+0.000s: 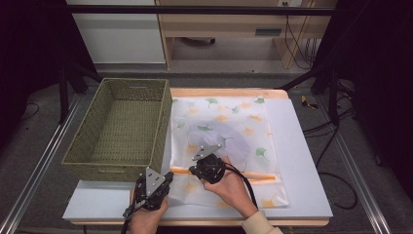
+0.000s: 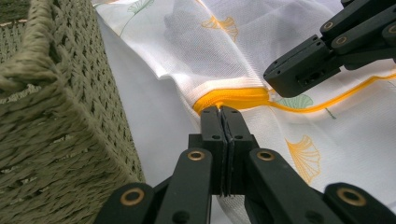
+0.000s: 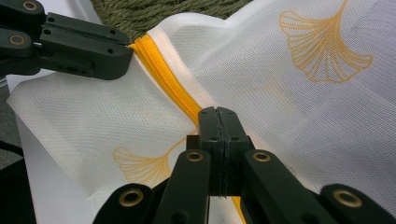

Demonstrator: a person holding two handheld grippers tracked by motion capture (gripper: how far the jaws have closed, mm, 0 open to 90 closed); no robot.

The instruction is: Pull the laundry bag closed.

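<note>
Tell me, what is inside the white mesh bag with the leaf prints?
Through the mesh bag a grey shape shows, probably folded cloth. What it is exactly cannot be told, since the mesh blurs it.

A grey carpeted floor [image 1: 44, 131] surrounds the table, with a pale wooden desk [image 1: 219, 24] and black cables [image 1: 336, 146] beyond.
</note>
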